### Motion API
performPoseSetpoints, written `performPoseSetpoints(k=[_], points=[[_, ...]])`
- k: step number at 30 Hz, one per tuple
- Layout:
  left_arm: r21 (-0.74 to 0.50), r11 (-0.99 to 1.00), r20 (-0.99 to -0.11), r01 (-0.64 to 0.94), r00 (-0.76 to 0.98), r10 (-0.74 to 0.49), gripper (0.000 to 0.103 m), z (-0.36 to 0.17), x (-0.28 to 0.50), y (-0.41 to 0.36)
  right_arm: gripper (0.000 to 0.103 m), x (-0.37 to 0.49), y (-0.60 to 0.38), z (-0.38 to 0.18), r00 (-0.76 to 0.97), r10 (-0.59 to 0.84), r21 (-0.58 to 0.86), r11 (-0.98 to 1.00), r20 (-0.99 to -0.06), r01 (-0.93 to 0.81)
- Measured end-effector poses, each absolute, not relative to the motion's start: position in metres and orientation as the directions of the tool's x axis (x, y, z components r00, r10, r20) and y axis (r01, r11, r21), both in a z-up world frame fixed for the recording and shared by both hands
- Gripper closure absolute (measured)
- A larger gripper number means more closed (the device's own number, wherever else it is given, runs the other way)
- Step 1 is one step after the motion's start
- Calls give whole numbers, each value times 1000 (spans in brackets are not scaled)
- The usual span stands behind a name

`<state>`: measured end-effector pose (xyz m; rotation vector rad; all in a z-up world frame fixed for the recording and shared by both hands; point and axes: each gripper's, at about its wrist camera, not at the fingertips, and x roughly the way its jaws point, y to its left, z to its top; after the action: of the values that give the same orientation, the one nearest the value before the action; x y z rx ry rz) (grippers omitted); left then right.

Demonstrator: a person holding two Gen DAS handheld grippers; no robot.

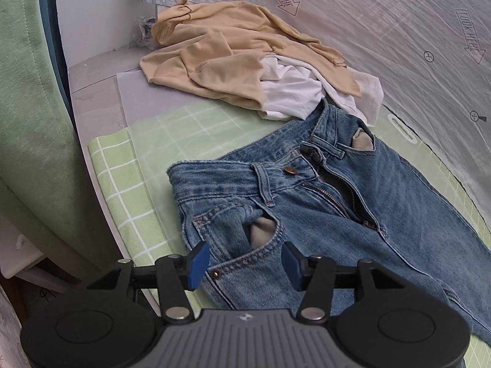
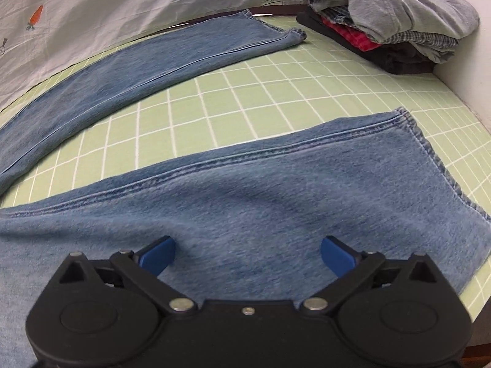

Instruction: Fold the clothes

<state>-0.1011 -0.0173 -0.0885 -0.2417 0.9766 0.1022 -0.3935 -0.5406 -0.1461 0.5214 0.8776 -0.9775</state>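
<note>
Jeans (image 1: 353,211) of faded blue denim lie flat on a green mat (image 1: 122,190) with a white grid, which covers the tabletop. The cloth is coarse, with doubled stitching along the seams, a brass button at the waistband, an open zip, and pale pocket linings poking out.

The left gripper (image 1: 242,263) hangs over the waist end; its blue-padded jaws stand moderately apart with the front pocket and its rivet lying between and just ahead of them, and they grip nothing. The right gripper (image 2: 247,256) hangs low over the nearer trouser leg (image 2: 245,190); its jaws are spread wide, with the flat denim directly under and ahead of them, and whether the pads touch it cannot be told. The farther leg (image 2: 153,67) lies well ahead of those jaws, with a strip of bare mat between the two legs, both hems pointing right.

Beyond the left jaws, a crumpled beige garment (image 1: 221,55) rests partly over a white garment (image 1: 303,92), which touches the waistband. Ahead and right of the right jaws sits a stack of folded clothes (image 2: 389,18), grey on top. A wrinkled grey printed sheet (image 1: 399,30) lies past the mat.
</note>
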Motion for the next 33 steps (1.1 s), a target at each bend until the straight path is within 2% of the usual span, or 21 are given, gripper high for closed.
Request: performPoseSetpoints(k=[6,9,13,16,22,28,33], points=[[-134,985,-830,-104,555,-55,45,-87,-118,-68,0,-417,-600,-151,238,-566,-20,411,-789,912],[-136,988,-831,-78,551,-71,44,-87,-119,-89,0,-431,-633,-153,238,-578,13,366,-780,931],[-117,993,-840,-24,536,-86,38,-89,-112,-120,0,-439,-667,-149,141,-585,-26,267,-799,963],[-103,994,-850,22,518,-100,38,-92,-100,-144,0,-444,-687,-143,49,-612,-73,174,-790,982],[-77,992,-872,102,476,-117,36,-109,-67,-201,0,-402,-717,-141,162,-628,-29,283,-761,959],[-4,992,-912,123,407,-54,36,-139,-34,-243,1,-337,-769,-141,247,-631,28,336,-736,942],[15,997,-914,74,405,-16,23,-147,-24,-247,20,-291,-818,-150,259,-646,2,370,-718,929]])
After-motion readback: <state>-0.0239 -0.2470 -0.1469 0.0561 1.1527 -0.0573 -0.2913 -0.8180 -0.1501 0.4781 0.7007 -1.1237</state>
